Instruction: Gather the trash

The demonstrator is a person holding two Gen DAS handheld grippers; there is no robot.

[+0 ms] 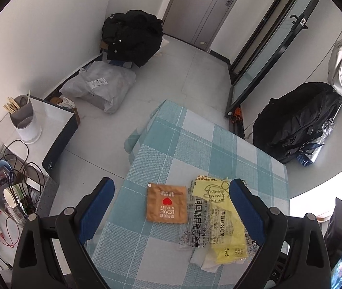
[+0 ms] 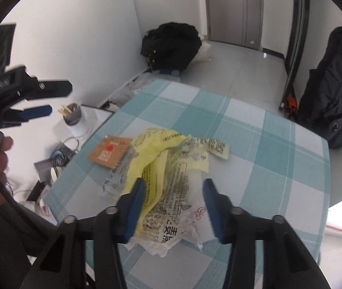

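The right tongs stood part-way closed over the heap of wrappers on the checked table, with the yellow wrapper and the clear printed bread bag lying between their blue pads. The left pad seemed to touch the yellow film, while a gap showed beside the right pad, so the trash did not look gripped. A white tissue poked out under the heap, just below the tongs. The left tongs hung spread wide and held nothing; between their pads, on the table, lay the brown sachet with the red heart, touching the edge of the clear bag. The likely trouble was the thin, slippery film: the pads might pinch only the top layer, so the tissue and lower sheets would stay behind or drop on lifting. Closing low could also catch the tablecloth and drag it. The sachet lay flat, so the left tongs might slide over it or push it toward the near table edge.
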